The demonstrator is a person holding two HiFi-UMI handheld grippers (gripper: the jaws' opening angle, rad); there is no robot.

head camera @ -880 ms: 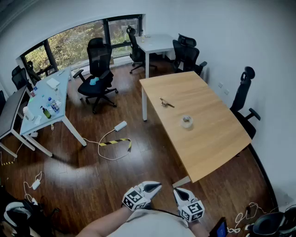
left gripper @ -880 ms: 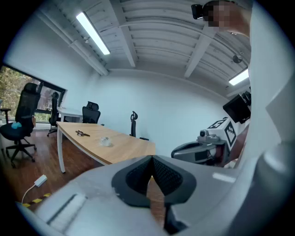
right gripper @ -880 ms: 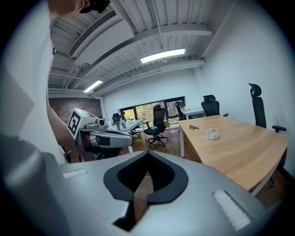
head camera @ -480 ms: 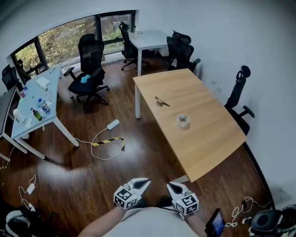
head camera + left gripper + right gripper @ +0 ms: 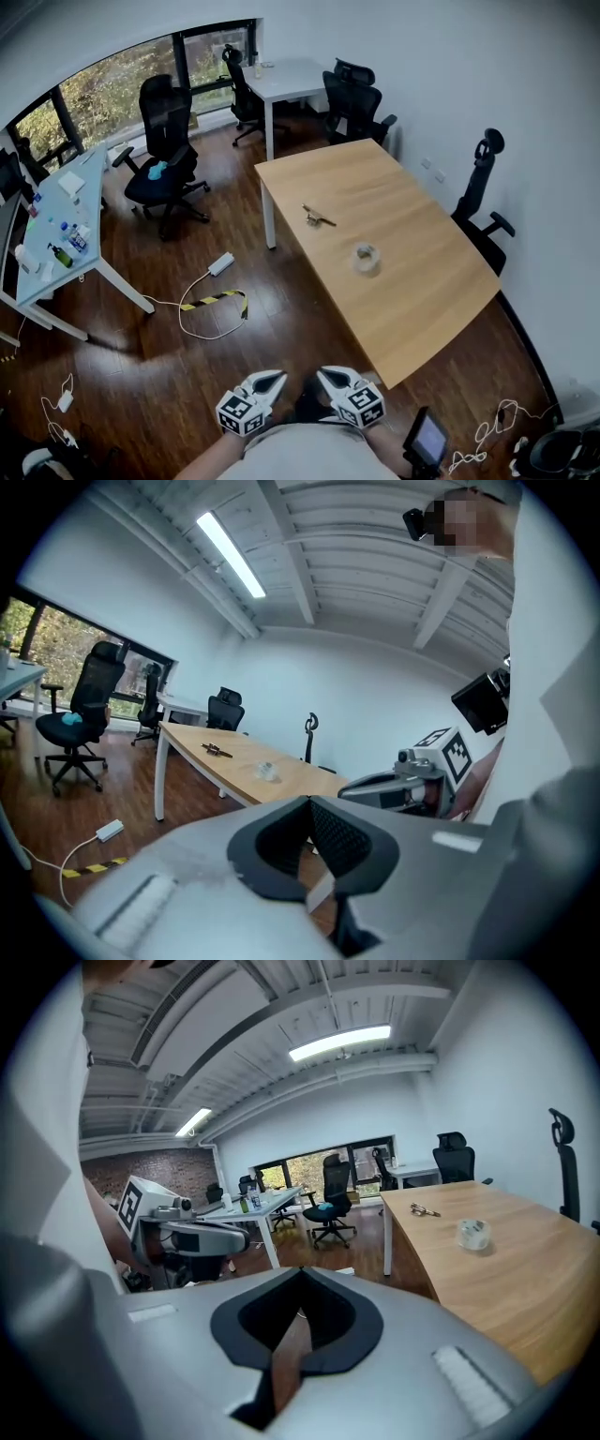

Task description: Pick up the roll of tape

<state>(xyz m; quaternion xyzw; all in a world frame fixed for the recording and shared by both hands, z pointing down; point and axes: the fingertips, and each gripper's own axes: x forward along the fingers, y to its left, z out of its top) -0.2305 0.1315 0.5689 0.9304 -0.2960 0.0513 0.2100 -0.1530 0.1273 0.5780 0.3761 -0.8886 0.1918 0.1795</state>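
Observation:
The roll of clear tape [image 5: 366, 259] lies flat on the wooden table [image 5: 427, 305], near its middle. It also shows small and far off as the tape [image 5: 266, 771] in the left gripper view and the tape [image 5: 473, 1233] in the right gripper view. My left gripper [image 5: 277, 378] and right gripper [image 5: 324, 374] hang side by side close to my body, over the floor and short of the table's near corner. Both are shut with nothing between their fingers. The left gripper [image 5: 309, 801] and right gripper [image 5: 302, 1271] each show closed tips.
A small metal tool [image 5: 318, 219] lies on the table beyond the tape. Black office chairs [image 5: 159, 155] stand around white desks [image 5: 281, 80]. A cable with a striped cover [image 5: 214, 300] trails on the wooden floor. Another chair [image 5: 480, 202] stands behind the table.
The head view has swung, so the table and tape sit further left in it. Both grippers have drifted left and lower in that view, still shut and side by side.

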